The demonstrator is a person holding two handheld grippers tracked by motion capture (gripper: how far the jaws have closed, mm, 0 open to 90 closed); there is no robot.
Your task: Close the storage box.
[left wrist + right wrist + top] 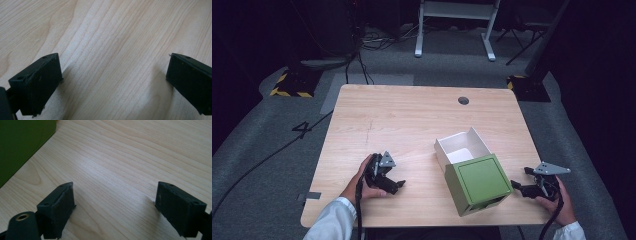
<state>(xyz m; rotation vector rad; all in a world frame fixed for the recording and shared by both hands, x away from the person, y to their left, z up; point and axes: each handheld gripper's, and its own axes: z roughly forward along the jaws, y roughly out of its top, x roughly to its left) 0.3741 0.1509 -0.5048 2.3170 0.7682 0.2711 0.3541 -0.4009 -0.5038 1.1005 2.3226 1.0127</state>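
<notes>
Near desk edge, high view: left gripper (pixel 388 181) low over the wood at the left, held in a hand (pixel 362 182) with a white sleeve (pixel 332 222) behind it. Jaws spread wide, nothing between them; in the left gripper view, bare wood grain of the desk (pixel 112 50) between the two black jaws.

Right gripper (pixel 523 186) near the right front corner, held in the other hand (pixel 557 200), grey three-cornered plate on top. Jaws wide apart, empty, pointing toward the green box (pixel 477 182). In the right gripper view, bare desk between the jaws and a green wall of the box (pixel 22 142) in the upper left corner, beyond the jaw tips and not touching them.

Green box between the two grippers, right of desk centre, close to the front edge. Just beside the right gripper, tips near its right wall, contact not confirmed. Well apart from the left gripper.

White drawer (pixel 460 145) pulled out of the box on the far side, open top up, inside apparently empty. Long axis of box and drawer together running from the near edge toward the far-left, skewed to the desk edges; drawer end pointing away from the person.

Farther off: round cable hole (pixel 463 100) near the far desk edge.
</notes>
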